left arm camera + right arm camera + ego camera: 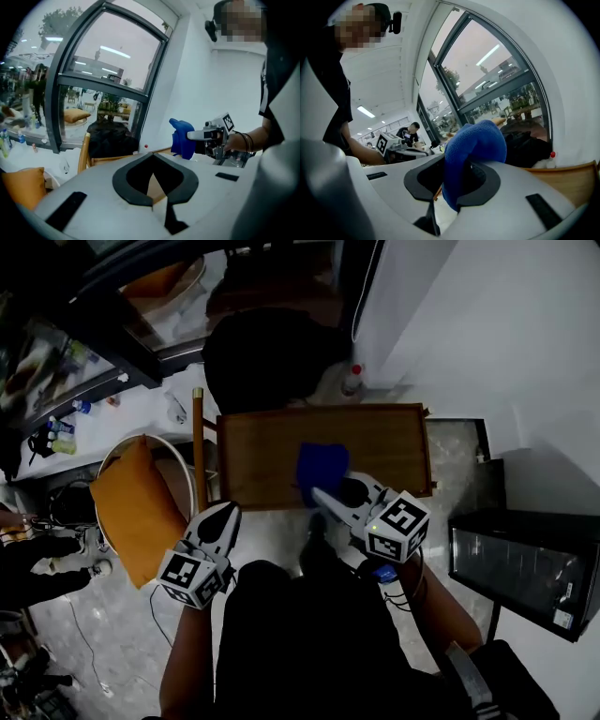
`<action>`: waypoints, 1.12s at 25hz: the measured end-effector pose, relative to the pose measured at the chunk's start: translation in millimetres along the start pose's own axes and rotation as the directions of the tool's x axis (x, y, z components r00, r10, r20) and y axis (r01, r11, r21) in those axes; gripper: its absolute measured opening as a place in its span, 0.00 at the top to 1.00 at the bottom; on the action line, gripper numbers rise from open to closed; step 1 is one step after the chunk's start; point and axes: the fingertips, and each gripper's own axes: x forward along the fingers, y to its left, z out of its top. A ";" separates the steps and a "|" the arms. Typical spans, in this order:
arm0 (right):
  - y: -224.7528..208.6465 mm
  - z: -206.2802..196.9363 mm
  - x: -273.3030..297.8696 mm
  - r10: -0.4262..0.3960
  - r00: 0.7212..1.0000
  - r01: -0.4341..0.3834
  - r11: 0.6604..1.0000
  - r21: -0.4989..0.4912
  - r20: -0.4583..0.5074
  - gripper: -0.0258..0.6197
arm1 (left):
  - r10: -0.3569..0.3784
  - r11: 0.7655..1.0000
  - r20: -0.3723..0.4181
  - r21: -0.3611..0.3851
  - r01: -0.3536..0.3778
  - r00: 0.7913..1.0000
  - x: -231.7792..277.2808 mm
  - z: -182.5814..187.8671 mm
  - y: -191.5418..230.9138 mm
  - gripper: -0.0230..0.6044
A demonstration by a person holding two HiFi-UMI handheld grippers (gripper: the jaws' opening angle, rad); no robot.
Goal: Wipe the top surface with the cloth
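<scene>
At your far left an orange square cushion (pixel 136 512) leans in a round white-rimmed chair (pixel 187 465); just right of it your left gripper (pixel 226 513) hangs by the near left corner of the rectangular brown wooden table top (pixel 262 451), its jaws pressed tip to tip with nothing between them; beyond the table's far edge sits a black bag (pixel 272 357), with a small red-capped bottle (pixel 352 381) to its right; the bright blue folded cloth (pixel 322 468) is over the middle of the top, close to the near edge, though you cannot tell whether it touches the wood; your right gripper (pixel 326 495) has its jaws clamped on that cloth, which bulges up out of them; at far right stands a black glass-fronted box (pixel 525 568).
</scene>
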 end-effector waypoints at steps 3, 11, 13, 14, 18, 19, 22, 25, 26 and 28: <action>-12.0 7.3 12.2 0.024 1.000 -0.024 1.000 0.009 0.006 0.83 | 0.021 1.000 -0.017 0.013 -0.021 1.000 10.0 7.9 6.6 0.96; -33.0 -2.5 58.5 0.022 0.999 -0.019 0.998 0.062 -0.046 0.83 | 0.041 0.999 -0.065 -0.007 -0.042 0.997 31.3 6.8 46.5 0.96; -35.7 -9.3 73.5 0.017 0.997 -0.011 0.997 0.078 -0.076 0.83 | 0.022 1.000 -0.078 -0.004 -0.023 0.997 38.1 6.6 55.8 0.96; -36.7 -12.2 81.8 0.009 0.996 -0.002 0.996 0.086 -0.090 0.83 | 0.006 1.000 -0.090 -0.001 -0.006 0.996 41.0 5.8 59.1 0.96; -41.7 -21.7 120.7 -0.008 0.992 0.021 0.994 0.104 -0.126 0.83 | -0.017 1.000 -0.114 0.019 0.019 0.993 50.3 8.8 73.3 0.96; -43.3 -24.7 131.5 -0.008 0.991 0.022 0.994 0.106 -0.136 0.83 | -0.010 1.000 -0.117 0.016 0.012 0.993 52.0 9.8 78.2 0.96; -47.5 -39.1 162.9 -0.006 0.983 0.029 0.992 0.124 -0.183 0.83 | 0.006 1.000 -0.160 0.012 -0.004 0.987 54.4 5.5 91.2 0.96; -52.8 -54.4 196.4 -0.008 0.972 0.041 0.990 0.136 -0.236 0.83 | 0.008 1.000 -0.192 0.028 -0.003 0.981 55.8 8.8 104.2 0.96; -55.3 -59.1 207.9 -0.007 0.968 0.043 0.989 0.140 -0.250 0.83 | 0.008 0.999 -0.193 0.035 -0.002 0.981 56.7 10.5 109.7 0.96; -59.8 -70.7 229.0 0.000 0.960 0.043 0.988 0.148 -0.280 0.83 | 0.007 0.999 -0.193 0.037 0.000 0.981 58.4 11.5 120.5 0.96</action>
